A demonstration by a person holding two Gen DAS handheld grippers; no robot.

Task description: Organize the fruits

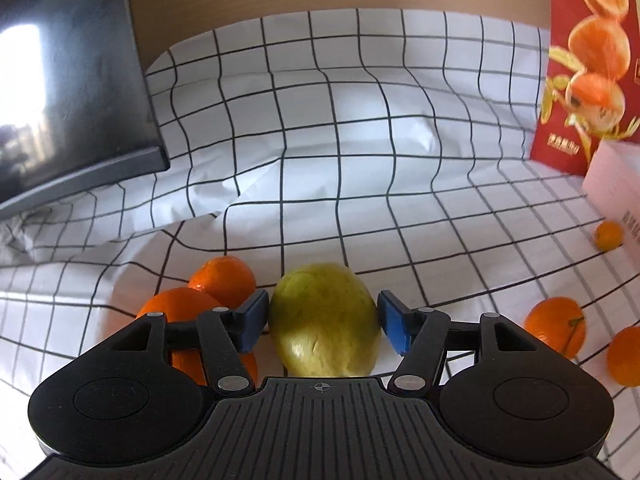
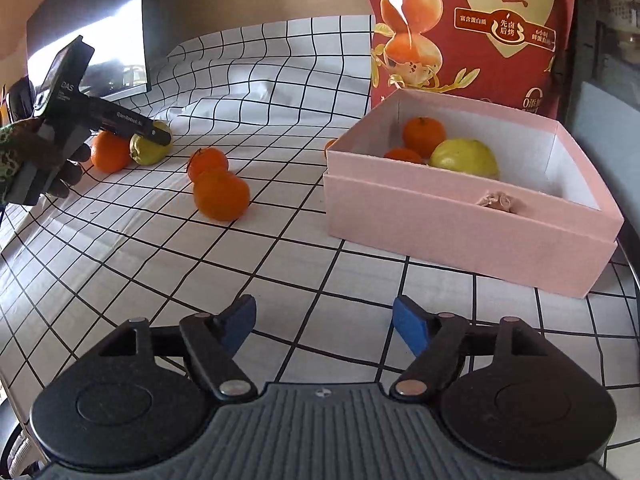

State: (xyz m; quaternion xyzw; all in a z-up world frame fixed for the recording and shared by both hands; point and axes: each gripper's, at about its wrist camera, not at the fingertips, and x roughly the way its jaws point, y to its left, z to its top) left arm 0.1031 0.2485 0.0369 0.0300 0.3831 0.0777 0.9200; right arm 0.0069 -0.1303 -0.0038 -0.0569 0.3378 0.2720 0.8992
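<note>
Left wrist view: a yellow-green pear-like fruit lies on a table covered in a white cloth with a black grid. Its long axis runs roughly away from the camera, leaning a little to the left at the far end. It sits between the blue pads of the left tongs, which are released: the left pad stands just beside the skin, the right pad a small gap away. Two oranges lie just left of the fruit, partly behind the left finger. Two more oranges lie well to the right, and a small one sits beside a pale box edge. A dark screen stands at far left.

Right wrist view: the right tongs are released over bare cloth, with nothing between the pads. Only this view shows the inside of the pink box, to the right, holding two oranges and a yellow-green fruit. A red printed bag stands behind it. At far left, a gloved hand holds the left tongs down at the yellow-green fruit.
</note>
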